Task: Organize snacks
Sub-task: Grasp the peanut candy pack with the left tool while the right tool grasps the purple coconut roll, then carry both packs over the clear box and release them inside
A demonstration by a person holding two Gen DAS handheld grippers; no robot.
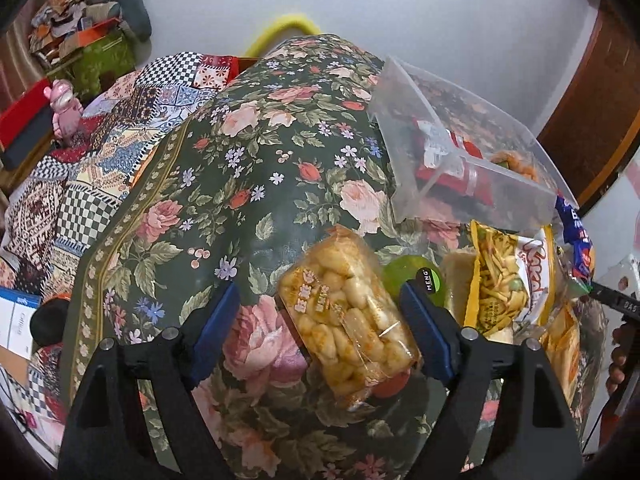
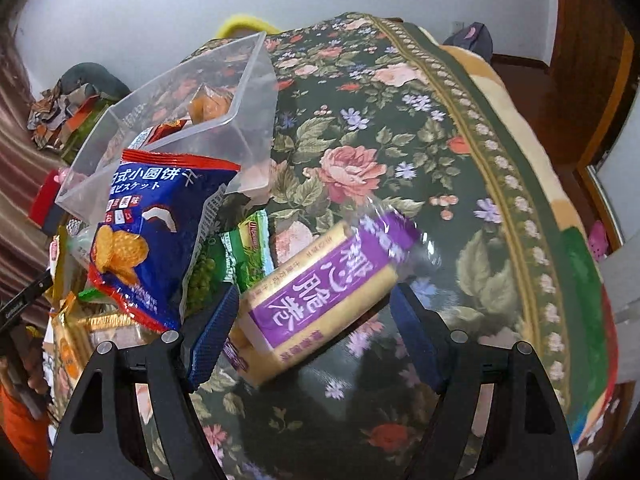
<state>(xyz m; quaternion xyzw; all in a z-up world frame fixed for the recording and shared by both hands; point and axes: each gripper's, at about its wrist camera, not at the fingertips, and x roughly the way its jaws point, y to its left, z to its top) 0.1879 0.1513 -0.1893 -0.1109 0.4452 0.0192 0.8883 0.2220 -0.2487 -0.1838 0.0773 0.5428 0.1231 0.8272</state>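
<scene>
The left claw [image 1: 320, 332] is open wide. The puffed snack pack [image 1: 348, 320] lies between its fingers, touching only the right one, so a squeeze may just push it away. Ahead and to the right sits the clear box [image 1: 472, 152].

The right claw [image 2: 316, 332] is wide too. The purple wafer pack [image 2: 320, 300] lies tilted between its fingers. To its left, the blue biscuit bag [image 2: 152, 240] leans close and could get pinched by mistake.
</scene>
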